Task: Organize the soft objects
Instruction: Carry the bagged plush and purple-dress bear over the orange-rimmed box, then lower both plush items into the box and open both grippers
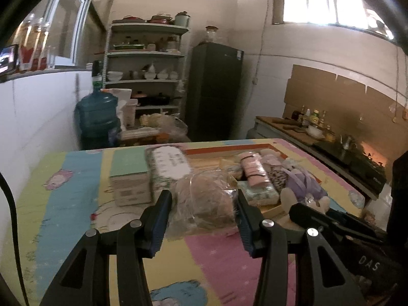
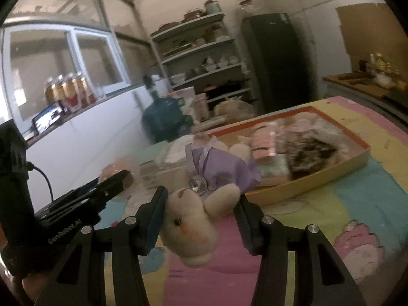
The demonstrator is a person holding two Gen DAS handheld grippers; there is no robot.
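Both grippers low, level, pointing forward.
Left black two-finger gripper (image 1: 202, 214) jaws spread; right black two-finger gripper (image 2: 201, 219) jaws spread.

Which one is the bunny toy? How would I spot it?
Find the colourful play mat with the shallow orange-rimmed tray. At the tray's near edge, between the right gripper's open fingers, lies the plush bunny: cream, with a lilac dress, unlike the wrapped packs nearby.

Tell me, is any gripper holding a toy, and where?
Neither grips anything. The right gripper is open around the plush bunny's head; the left gripper is open around a bagged brown item.
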